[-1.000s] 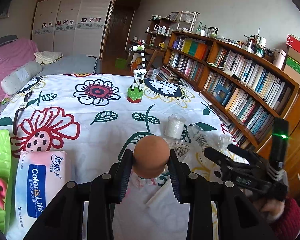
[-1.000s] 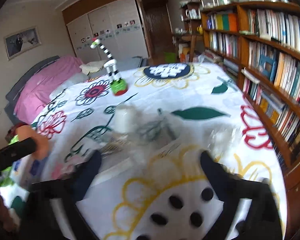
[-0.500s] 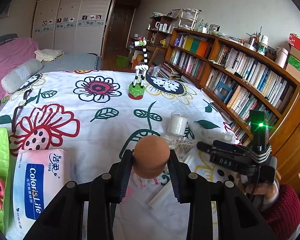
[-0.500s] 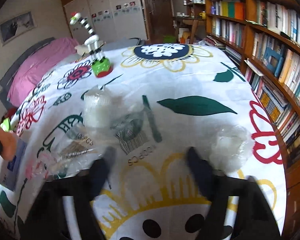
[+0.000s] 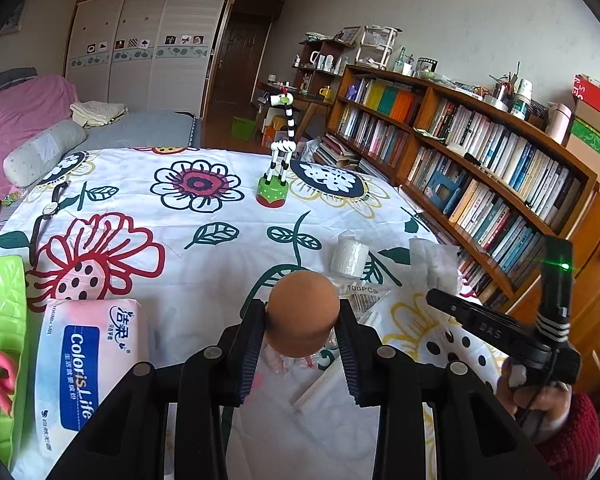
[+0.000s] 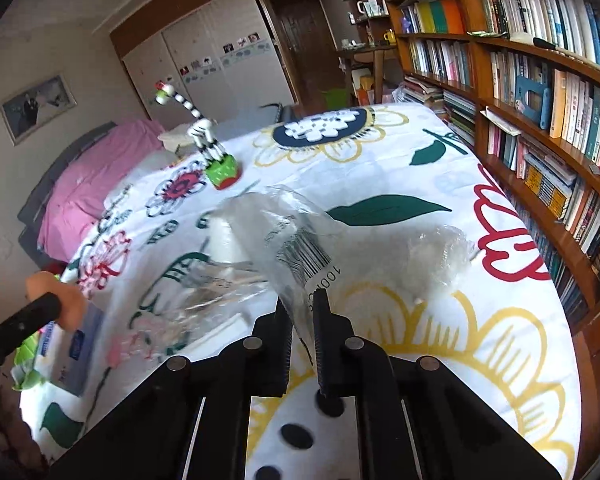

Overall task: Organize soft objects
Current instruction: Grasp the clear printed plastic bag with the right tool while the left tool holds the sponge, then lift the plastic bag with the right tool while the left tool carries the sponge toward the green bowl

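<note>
A brown egg-shaped sponge (image 5: 302, 318) sits squeezed between the pads of my left gripper (image 5: 301, 309), above the flowered bedspread (image 5: 204, 264). My right gripper (image 6: 301, 303) is closing tight on a clear plastic bag (image 6: 296, 240) with a barcode; its pads pinch the film and the bag stands lifted. From the left wrist view the right gripper (image 5: 440, 298) reaches in from the right with the bag (image 5: 434, 260) at its tip. A white roll of cotton pads (image 5: 350, 256) lies just behind.
A tissue pack (image 5: 86, 364) and a green basket (image 5: 0, 320) lie at the left. A crumpled clear wrapper (image 6: 440, 256) lies right of the bag. A striped toy animal (image 5: 278, 172) stands mid-bed, a wristwatch (image 5: 48, 210) far left. A bookshelf (image 5: 480, 184) borders the bed's right edge.
My right gripper went from wide open to shut, pinching the clear bag and raising it off the bedspread. The left gripper kept the sponge and stayed put.
</note>
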Motion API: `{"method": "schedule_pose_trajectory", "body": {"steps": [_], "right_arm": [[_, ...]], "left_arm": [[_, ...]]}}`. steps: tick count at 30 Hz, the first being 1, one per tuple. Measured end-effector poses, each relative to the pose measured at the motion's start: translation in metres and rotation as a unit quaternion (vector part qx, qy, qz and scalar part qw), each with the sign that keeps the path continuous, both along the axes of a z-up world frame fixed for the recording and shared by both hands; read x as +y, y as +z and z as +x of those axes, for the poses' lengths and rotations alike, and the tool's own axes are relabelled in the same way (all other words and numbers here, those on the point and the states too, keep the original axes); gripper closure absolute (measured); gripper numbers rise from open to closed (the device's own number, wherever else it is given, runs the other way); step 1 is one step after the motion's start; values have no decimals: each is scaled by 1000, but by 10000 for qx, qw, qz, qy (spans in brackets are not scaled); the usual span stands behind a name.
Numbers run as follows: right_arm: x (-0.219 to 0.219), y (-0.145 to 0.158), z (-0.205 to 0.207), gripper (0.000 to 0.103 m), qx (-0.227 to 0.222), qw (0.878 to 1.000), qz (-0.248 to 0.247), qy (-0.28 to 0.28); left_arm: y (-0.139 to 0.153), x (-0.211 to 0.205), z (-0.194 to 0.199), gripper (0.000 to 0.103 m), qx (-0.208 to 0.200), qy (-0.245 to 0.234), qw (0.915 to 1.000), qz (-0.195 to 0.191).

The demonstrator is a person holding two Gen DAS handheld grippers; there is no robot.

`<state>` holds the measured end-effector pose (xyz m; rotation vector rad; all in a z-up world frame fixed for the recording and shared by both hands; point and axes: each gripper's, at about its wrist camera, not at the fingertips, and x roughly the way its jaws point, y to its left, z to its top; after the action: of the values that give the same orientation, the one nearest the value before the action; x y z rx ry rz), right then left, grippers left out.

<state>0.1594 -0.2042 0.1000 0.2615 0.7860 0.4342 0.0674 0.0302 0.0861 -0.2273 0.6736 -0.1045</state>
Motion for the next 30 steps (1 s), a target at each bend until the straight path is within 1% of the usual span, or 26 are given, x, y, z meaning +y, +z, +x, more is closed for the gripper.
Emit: {"method": "schedule_pose_trajectory", "body": {"steps": [7, 9, 11, 12, 13, 14, 15, 16, 18, 20, 25, 28, 30], "right_arm": [[9, 33, -30, 93, -375, 9989, 235, 144], [14, 39, -36, 93, -482, 9984, 203, 191], [19, 41, -36, 89, -520, 9983, 107, 241], [21, 40, -34, 76, -490, 9984, 41, 271], [24, 37, -32, 49, -450, 9985, -52, 295], [25, 33, -31, 34, -439, 9985, -138, 308], [25, 30, -30, 15, -472, 9982, -158, 337], [26, 26, -29, 10, -549, 9974, -162, 428], [27, 17, -24, 10, -538, 9965, -270, 573], [31, 6, -16, 10, -356, 9955, -429, 761], [40, -11, -8, 10, -142, 9921, -472, 1150], [49, -17, -8, 9, -142, 9888, -511, 1397], [59, -20, -6, 9, -194, 9854, -773, 1505]], "left_arm": [[7, 9, -11, 65, -110, 45, 9999, -39], [8, 12, -14, 65, -135, 69, 9999, -56], [9, 16, -17, 65, -159, 81, 9998, -75], [10, 17, -18, 65, -171, 90, 9998, -77], [10, 18, -20, 65, -183, 94, 9998, -75], [11, 20, -21, 65, -192, 100, 9997, -74], [11, 21, -22, 65, -194, 112, 9997, -80], [11, 23, -23, 65, -196, 125, 9997, -94], [10, 27, -23, 65, -188, 160, 9996, -116], [9, 29, -23, 65, -168, 172, 9996, -123], [4, 29, -18, 65, -90, 198, 9997, -129], [3, 27, -17, 65, -66, 188, 9998, -97], [2, 26, -16, 65, -47, 183, 9998, -93]]}}
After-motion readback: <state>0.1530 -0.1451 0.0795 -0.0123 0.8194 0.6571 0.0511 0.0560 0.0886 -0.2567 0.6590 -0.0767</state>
